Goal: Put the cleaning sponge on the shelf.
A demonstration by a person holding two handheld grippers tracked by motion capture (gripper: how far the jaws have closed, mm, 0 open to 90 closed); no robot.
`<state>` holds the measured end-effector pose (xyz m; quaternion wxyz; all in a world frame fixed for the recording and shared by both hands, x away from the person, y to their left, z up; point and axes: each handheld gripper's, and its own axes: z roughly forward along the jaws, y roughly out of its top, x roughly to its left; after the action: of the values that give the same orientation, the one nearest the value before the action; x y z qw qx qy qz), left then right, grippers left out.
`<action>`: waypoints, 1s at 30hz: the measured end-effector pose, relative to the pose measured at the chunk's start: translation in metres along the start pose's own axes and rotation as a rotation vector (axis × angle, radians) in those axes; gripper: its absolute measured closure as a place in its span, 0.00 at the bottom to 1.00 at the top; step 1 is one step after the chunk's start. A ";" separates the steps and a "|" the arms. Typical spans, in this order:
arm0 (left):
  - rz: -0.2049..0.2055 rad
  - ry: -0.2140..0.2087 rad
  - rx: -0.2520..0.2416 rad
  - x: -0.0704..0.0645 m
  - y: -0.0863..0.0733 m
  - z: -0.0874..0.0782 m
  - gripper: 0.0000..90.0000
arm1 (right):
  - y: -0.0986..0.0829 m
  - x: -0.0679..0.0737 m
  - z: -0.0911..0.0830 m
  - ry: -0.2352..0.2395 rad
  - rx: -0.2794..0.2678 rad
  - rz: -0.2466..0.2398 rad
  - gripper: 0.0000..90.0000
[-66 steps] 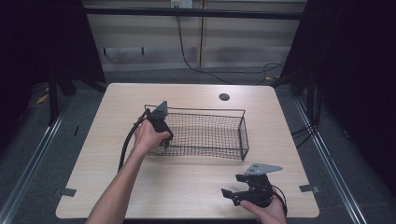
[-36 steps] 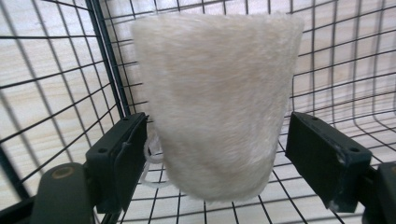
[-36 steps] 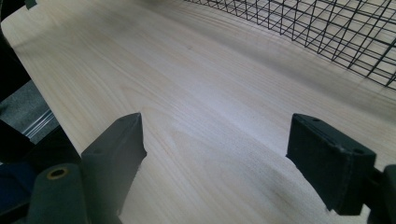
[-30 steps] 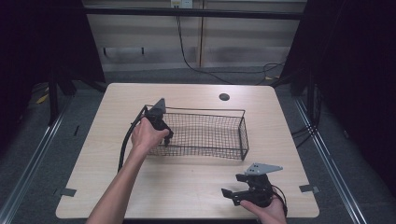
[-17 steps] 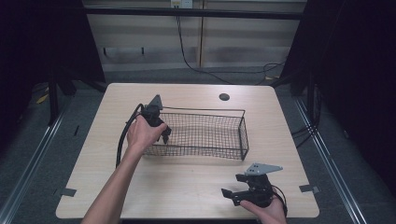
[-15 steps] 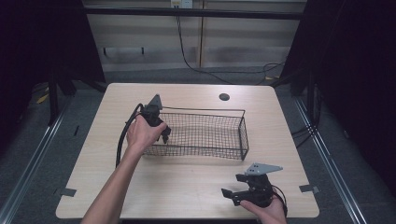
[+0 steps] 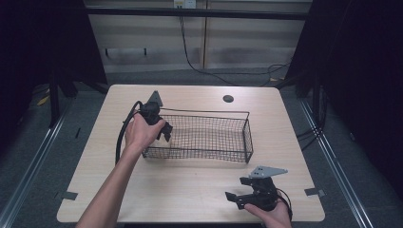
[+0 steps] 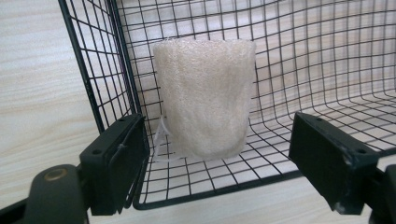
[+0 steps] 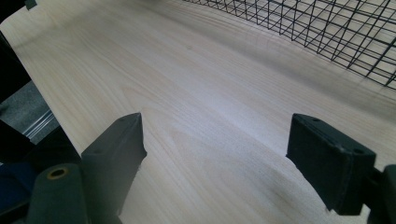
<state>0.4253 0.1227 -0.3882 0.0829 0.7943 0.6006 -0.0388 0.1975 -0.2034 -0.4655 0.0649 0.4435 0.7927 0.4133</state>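
Observation:
A black wire basket (image 7: 247, 134) stands in the middle of the table. At its left end a hand holds my left gripper (image 7: 164, 133), pointing down into it. In the left gripper view a white foam cup-shaped piece (image 8: 205, 93) stands in the corner of the basket (image 8: 327, 70). My left gripper (image 8: 218, 120) is open, with its jaws wide on either side of the foam and not touching it. My right gripper (image 7: 236, 188) rests low near the table's front right edge. In its own view, my right gripper (image 9: 215, 120) is open over bare wood.
The light wooden table (image 7: 199, 190) has a dark round hole (image 7: 228, 99) at the far right. A black cable (image 7: 119, 142) loops from the left gripper. Dark floor and metal rails surround the table. The basket's wire wall (image 9: 336, 32) lies beyond the right gripper.
The left hand and its gripper have shifted slightly left and away at the basket's left end. The right gripper has not moved.

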 end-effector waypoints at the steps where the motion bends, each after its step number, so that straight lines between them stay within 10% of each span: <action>1: 0.009 -0.004 0.001 0.000 0.000 -0.002 0.21 | 0.000 0.000 0.000 0.000 0.001 0.000 0.21; 30: 0.279 -0.178 -0.163 0.026 -0.026 -0.052 0.21 | 0.000 0.000 0.000 -0.003 0.001 0.001 0.21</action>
<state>0.4050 0.1634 -0.3438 0.2041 0.8540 0.4762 -0.0481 0.1978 -0.2034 -0.4657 0.0656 0.4444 0.7927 0.4120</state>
